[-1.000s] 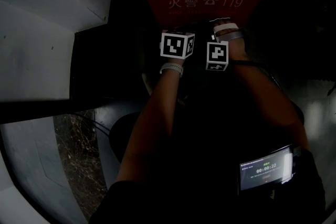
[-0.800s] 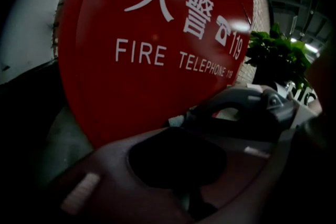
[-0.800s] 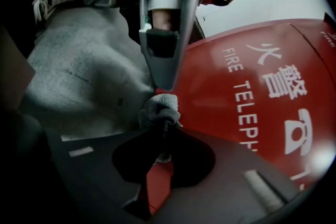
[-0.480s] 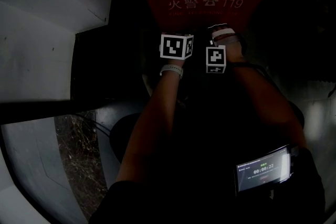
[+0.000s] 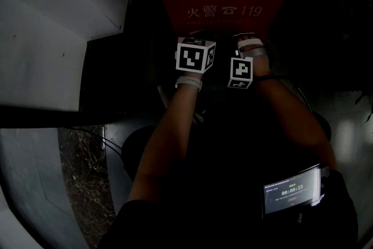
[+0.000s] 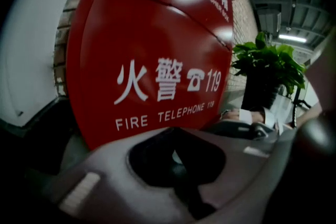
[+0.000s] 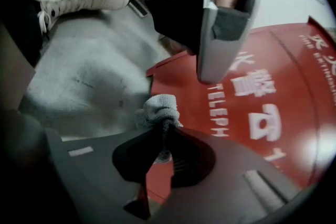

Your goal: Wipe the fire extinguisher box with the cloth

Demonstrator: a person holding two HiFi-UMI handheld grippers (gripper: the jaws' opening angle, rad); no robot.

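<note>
My right gripper [image 7: 163, 131] is clamped on a bunched grey cloth [image 7: 159, 108], down by the red fire extinguisher box [image 7: 252, 118]. Left gripper [image 6: 181, 176]: jaws together, empty. Only a small wad pokes out. Press hard and I reckon the jaw tips scrape paint, or the cloth slips free. Lettering: "火警 119", "FIRE TELEPHONE 119", "FIRE EXTINGUISHER BOX".

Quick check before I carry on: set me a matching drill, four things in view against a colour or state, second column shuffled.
1. cloth
2. fire extinguisher box
3. plant
4. left tool

A. green leaves
B. jaws together, nothing between them
C. grey, pinched in the right tool
D. red with white lettering

Pairs: 1-C, 2-D, 3-A, 4-B
</note>
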